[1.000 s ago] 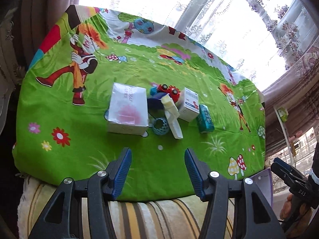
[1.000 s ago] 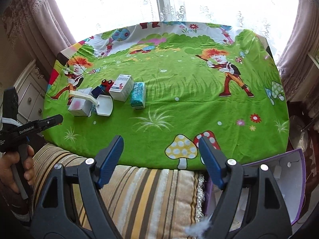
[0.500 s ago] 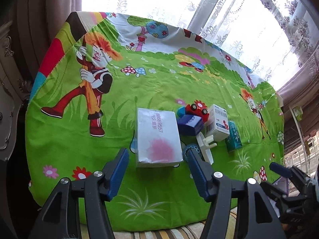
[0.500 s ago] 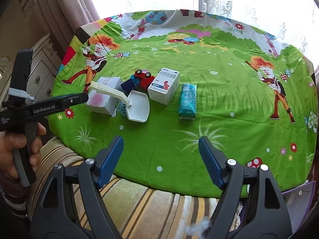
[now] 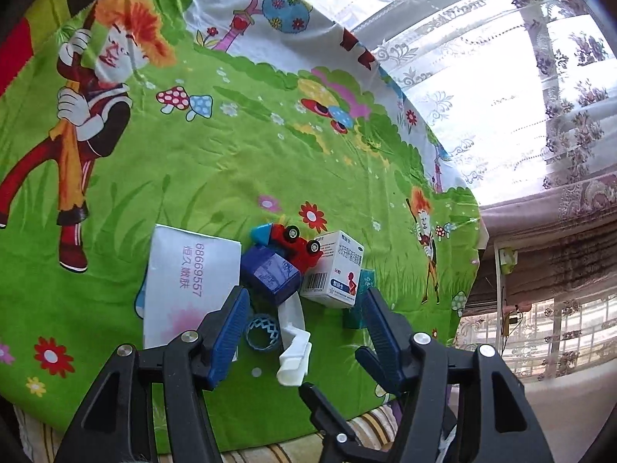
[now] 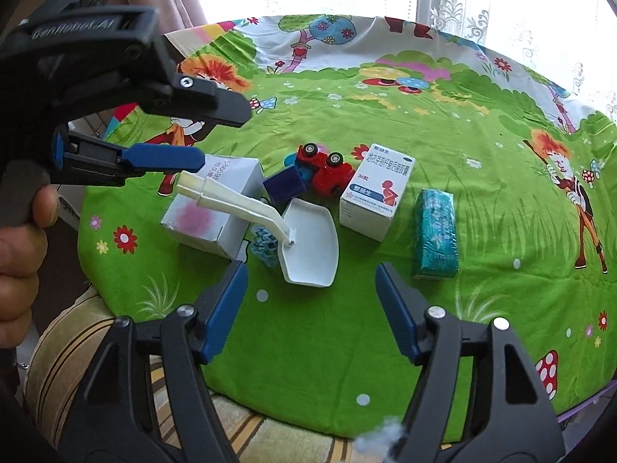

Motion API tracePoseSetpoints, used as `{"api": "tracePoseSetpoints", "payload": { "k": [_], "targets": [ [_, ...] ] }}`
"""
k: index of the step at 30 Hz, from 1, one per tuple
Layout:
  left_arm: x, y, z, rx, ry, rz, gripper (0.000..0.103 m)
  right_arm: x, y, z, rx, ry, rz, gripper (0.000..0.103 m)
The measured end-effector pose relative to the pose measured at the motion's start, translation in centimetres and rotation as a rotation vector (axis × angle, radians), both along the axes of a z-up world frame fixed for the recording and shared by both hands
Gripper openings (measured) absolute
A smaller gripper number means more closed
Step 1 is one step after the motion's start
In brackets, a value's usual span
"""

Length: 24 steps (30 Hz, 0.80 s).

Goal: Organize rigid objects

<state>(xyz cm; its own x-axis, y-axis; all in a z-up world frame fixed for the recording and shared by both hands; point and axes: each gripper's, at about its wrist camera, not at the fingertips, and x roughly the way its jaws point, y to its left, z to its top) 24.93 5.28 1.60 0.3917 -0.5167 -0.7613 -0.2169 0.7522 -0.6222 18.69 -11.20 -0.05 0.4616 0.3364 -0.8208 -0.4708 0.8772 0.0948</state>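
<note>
A cluster lies on the green cartoon cloth point(image 6: 443, 123): a white tissue box point(image 5: 185, 281) point(image 6: 210, 208), a white scoop point(image 6: 304, 243) with its handle point(image 5: 295, 347) raised, a blue lattice ring point(image 5: 262, 332), a dark blue cube point(image 5: 270, 274), a red toy car point(image 6: 326, 169) on its side, a white medicine box point(image 6: 376, 193) and a teal packet point(image 6: 435, 227). My left gripper point(image 5: 302, 308) is open, straddling the scoop handle and ring. My right gripper point(image 6: 310, 285) is open just before the scoop. The left gripper's blue finger point(image 6: 162, 158) shows beside the handle end.
A striped cushion point(image 6: 270, 436) lies under the cloth's near edge. Curtains and a bright window point(image 5: 501, 58) stand behind the table. The cloth's right part point(image 6: 520, 154) holds only printed figures.
Both grippers have moved forward and closer to the cluster. The left gripper now has the scoop handle between its open fingers; the right has swung left toward the scoop.
</note>
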Motion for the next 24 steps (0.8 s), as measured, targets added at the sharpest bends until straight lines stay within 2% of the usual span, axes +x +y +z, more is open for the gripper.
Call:
{"api": "tracePoseSetpoints", "payload": {
  "k": [6, 12, 16, 18, 20, 22, 24],
  "targets": [
    [2.6, -0.7, -3.0, -0.079, 0.193, -0.013, 0.062, -0.1, 1.4, -0.4, -0.024, -0.065, 0.027, 0.062],
    [4.0, -1.6, -5.0, -0.096, 0.300, -0.031, 0.062, 0.4, 2.5, -1.0, -0.041, -0.112, 0.068, 0.058],
    [4.6, -1.9, -5.9, -0.086, 0.339, -0.041, 0.061, 0.7, 3.5, -1.5, -0.032, -0.140, 0.129, 0.058],
    [5.0, -1.7, -6.3, -0.100, 0.347, -0.041, 0.058, 1.2, 3.8, -1.8, -0.023, -0.144, 0.140, 0.057],
    [5.3, -1.6, -6.4, -0.102, 0.352, -0.036, 0.050, 1.7, 4.0, -2.1, -0.002, -0.136, 0.148, 0.052],
    [5.5, -1.6, -6.9, -0.091, 0.359, -0.036, 0.043, 2.3, 4.2, -2.4, 0.005, -0.124, 0.152, 0.034],
    [5.3, -1.8, -7.9, -0.094, 0.379, -0.037, 0.034, 2.8, 4.2, -2.8, 0.008, -0.103, 0.151, 0.022]
  ]
}}
